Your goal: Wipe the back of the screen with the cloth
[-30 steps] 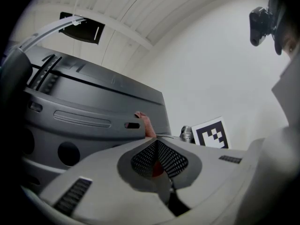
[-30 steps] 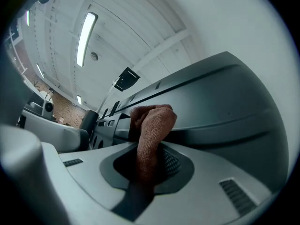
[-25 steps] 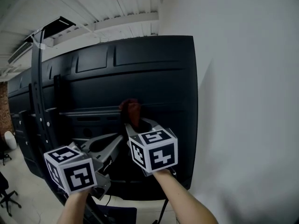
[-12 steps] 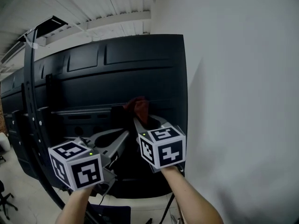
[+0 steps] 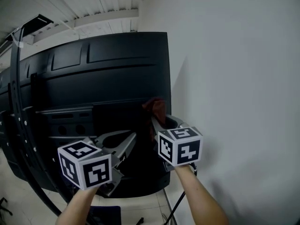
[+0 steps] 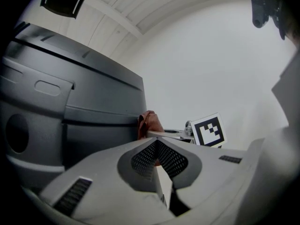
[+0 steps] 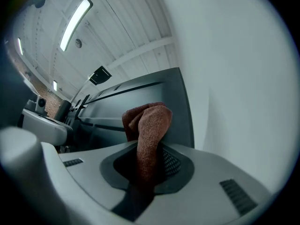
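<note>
The right tool [image 5: 158, 122] grips a rust-brown knitted cloth [image 5: 155, 106] and appears to press it on the ribbed back of the large black screen [image 5: 108, 74], near its right edge. The left tool [image 5: 129, 142] hovers beside it, jaws together and empty. Wiping looks to be underway; the next move likely calls for sweeping the cloth leftward.

Plain white wall [image 5: 234, 78], ribbed ceiling [image 5: 93, 3]

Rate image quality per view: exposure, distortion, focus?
Head view: dim, screen back nearly black, soft shadow on wall. Left gripper view: strong fisheye, black corners. Right gripper view: same fisheye, ceiling lamp bright, cloth weave sharp.
</note>
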A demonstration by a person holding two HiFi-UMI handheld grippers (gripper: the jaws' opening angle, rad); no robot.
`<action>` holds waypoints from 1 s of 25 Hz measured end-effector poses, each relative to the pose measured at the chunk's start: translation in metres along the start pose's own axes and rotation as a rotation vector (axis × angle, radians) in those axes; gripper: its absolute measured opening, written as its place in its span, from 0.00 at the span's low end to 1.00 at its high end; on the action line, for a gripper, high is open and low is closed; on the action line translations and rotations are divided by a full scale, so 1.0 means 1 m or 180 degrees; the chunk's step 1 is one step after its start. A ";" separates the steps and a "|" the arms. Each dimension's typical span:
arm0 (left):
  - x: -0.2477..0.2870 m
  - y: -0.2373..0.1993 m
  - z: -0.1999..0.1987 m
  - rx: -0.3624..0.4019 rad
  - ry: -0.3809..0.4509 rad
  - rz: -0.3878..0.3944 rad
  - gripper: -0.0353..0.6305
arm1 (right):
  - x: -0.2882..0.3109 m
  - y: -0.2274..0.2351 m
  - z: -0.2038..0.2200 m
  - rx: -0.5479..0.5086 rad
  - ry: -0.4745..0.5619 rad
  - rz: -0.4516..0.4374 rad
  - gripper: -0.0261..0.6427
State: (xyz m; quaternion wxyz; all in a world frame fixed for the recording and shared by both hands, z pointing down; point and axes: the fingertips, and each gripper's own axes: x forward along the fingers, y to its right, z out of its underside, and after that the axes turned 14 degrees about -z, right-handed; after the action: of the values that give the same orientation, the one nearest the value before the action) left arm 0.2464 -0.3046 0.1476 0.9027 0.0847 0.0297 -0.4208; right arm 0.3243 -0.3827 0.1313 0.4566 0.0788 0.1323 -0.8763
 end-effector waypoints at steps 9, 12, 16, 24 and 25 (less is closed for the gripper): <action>0.018 0.015 0.014 -0.0018 -0.0086 0.0116 0.07 | -0.020 0.028 0.008 0.0089 -0.0051 0.0178 0.13; 0.016 0.014 0.015 -0.0033 -0.0088 0.0104 0.07 | -0.021 0.024 0.010 0.0061 -0.0063 0.0178 0.13; 0.000 0.003 0.019 -0.0089 0.0013 0.0056 0.07 | -0.029 -0.008 0.019 0.0080 0.0086 0.0094 0.13; -0.061 -0.068 0.080 -0.0023 -0.0084 -0.0629 0.07 | 0.000 -0.130 0.077 0.0152 0.0310 -0.0340 0.13; -0.071 -0.079 0.086 -0.0068 -0.0110 -0.0725 0.07 | 0.009 -0.145 0.084 0.0184 0.0282 -0.0424 0.13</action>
State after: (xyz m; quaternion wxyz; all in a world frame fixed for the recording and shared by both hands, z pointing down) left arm 0.1386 -0.3160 0.2309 0.8503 0.0638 0.0280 -0.5217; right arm 0.1987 -0.3358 0.2326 0.3886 0.1217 0.1320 -0.9038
